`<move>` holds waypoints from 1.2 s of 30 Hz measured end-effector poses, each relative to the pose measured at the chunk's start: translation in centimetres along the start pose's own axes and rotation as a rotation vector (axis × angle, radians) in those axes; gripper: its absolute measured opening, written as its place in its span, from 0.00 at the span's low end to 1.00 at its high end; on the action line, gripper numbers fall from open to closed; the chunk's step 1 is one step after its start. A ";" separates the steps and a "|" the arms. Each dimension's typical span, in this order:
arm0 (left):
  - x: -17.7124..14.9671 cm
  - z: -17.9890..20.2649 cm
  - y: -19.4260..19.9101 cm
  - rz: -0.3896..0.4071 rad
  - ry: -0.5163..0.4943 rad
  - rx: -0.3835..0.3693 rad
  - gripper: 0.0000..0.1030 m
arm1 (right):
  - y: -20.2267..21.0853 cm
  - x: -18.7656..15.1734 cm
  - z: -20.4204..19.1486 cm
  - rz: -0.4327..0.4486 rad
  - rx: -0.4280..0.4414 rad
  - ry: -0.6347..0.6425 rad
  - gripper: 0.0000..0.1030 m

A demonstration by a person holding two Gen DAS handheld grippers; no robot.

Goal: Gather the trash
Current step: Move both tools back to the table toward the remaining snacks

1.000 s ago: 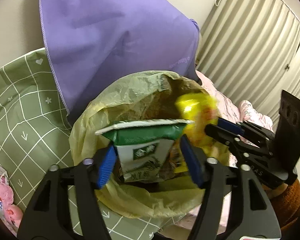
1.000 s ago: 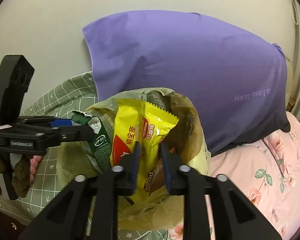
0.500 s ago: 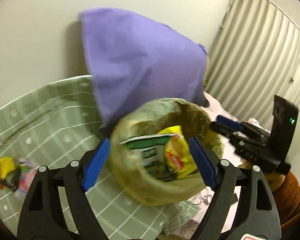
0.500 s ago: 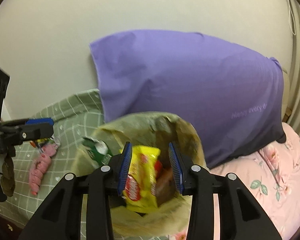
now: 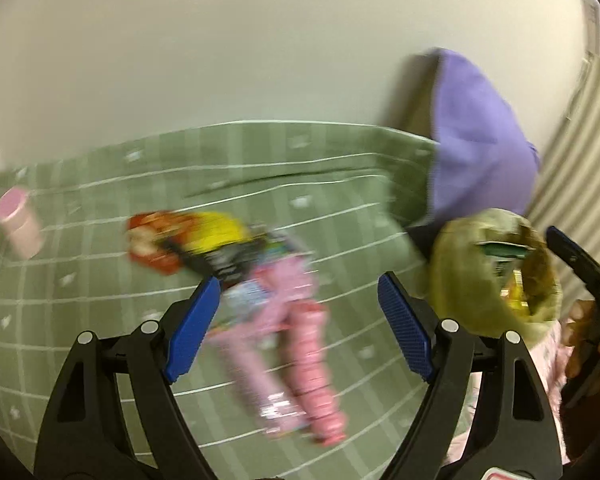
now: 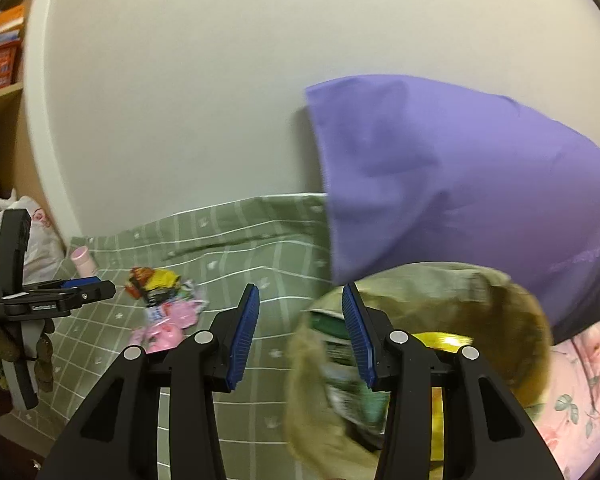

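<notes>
Cloth bedding, plastic trash
Matt green checked sheet (image 6: 228,256); purple cloth pillow (image 6: 460,184); thin crinkled plastic bag (image 6: 440,292); glossy wrappers (image 6: 156,284).

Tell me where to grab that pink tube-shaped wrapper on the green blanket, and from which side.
Grip the pink tube-shaped wrapper across its narrow width near mid-length, coming down from above. It lies flat and long on the green blanket, apart from the wrapper pile's centre, so its sides look free.

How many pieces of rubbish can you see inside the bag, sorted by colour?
Green carton: 1
Yellow packet: 1
Total: 2 in sight; anything deeper in the trash bag is hidden.
</notes>
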State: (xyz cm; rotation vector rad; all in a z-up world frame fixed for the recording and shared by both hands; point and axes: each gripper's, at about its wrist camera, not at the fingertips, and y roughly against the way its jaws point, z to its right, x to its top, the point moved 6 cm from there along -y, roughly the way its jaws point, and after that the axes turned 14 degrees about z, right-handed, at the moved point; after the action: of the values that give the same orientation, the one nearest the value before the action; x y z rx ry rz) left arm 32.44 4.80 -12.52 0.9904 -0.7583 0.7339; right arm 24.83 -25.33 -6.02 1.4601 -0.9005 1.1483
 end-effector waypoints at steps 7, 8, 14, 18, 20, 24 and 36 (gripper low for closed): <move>-0.8 -7.6 -0.6 0.001 0.096 0.079 0.75 | -1.5 -0.6 -3.3 -0.013 0.076 -0.035 0.48; -0.7 -8.3 -1.0 -0.004 0.106 0.085 0.75 | -1.8 -0.8 -3.6 -0.018 0.079 -0.036 0.48; 0.0 -12.4 -5.4 -0.075 0.180 0.158 0.75 | -3.3 -2.5 -5.3 -0.075 0.089 -0.046 0.49; 0.1 -14.1 -8.3 -0.111 0.294 0.165 0.75 | -5.0 -4.7 -6.8 -0.124 0.093 -0.054 0.49; 0.4 -14.5 -8.8 -0.111 0.295 0.192 0.75 | -6.0 -6.3 -8.0 -0.187 0.109 -0.065 0.49; 1.1 -15.1 -5.8 -0.046 0.288 0.192 0.75 | -8.0 -9.3 -12.9 -0.300 0.213 -0.010 0.47; -1.0 -17.6 1.2 0.033 0.177 0.281 0.75 | -13.6 -14.7 -22.4 -0.470 0.398 0.077 0.30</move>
State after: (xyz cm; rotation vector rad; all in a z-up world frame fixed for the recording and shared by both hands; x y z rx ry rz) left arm 34.72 21.09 -18.89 1.1494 -0.5269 0.9619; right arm 29.45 -1.26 -23.41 1.8113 -0.2505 1.0487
